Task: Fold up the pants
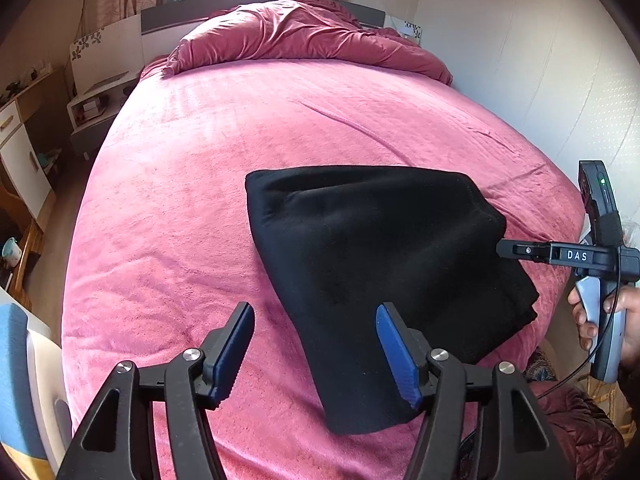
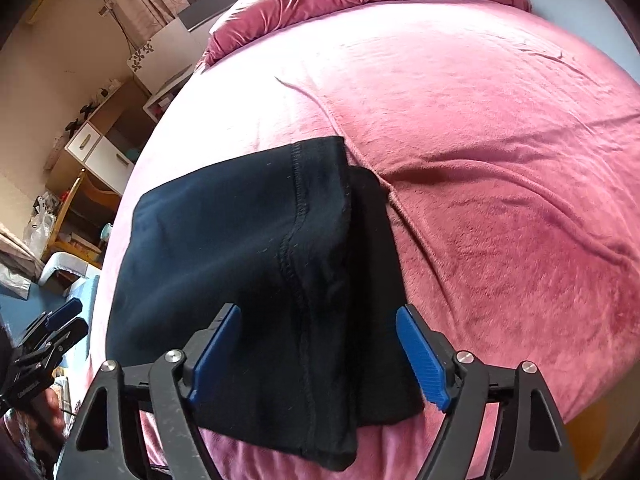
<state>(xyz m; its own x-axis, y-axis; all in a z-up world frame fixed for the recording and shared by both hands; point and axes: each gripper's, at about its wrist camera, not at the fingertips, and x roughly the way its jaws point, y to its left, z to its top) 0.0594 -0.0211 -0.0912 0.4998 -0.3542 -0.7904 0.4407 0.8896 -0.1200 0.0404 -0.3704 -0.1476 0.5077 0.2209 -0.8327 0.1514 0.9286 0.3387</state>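
The black pants lie folded in a compact stack on the pink bed. My left gripper is open and empty, just above the stack's near left edge. My right gripper shows from the side at the stack's right edge, in a hand. In the right wrist view the pants lie under the open right gripper, jaws wide apart over the near end with a stitched seam. The left gripper shows at the far left there, open.
A crumpled dark pink duvet lies at the head of the bed. A white wall runs along the right side. A nightstand and desk stand left of the bed.
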